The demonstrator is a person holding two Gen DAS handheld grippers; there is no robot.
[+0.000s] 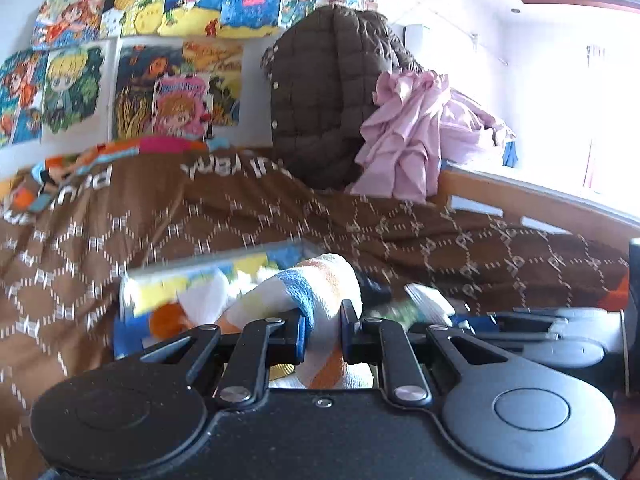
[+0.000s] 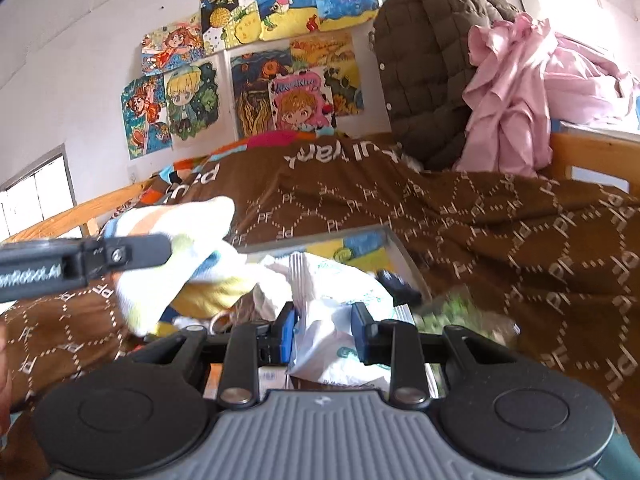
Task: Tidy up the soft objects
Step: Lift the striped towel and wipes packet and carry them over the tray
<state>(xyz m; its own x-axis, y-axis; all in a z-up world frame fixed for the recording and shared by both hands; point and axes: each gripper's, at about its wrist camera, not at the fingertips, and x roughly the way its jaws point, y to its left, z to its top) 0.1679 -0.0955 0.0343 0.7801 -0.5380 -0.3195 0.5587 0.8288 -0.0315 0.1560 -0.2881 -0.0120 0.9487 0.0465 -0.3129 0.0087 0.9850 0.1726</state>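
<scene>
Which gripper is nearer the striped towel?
Left. The left gripper is shut on the striped towel; the right gripper sits beside it, holding a white packet.

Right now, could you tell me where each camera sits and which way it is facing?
Left wrist: on the left gripper, looking along its fingers across the brown bedspread toward the drawings on the wall; its jaws pinch a striped towel.
Right wrist: on the right gripper, facing the same wall; its jaws close on a white plastic packet, with the left gripper entering at left.
Shared: towel, bedspread, brown quilted jacket, pink cloth.
</scene>
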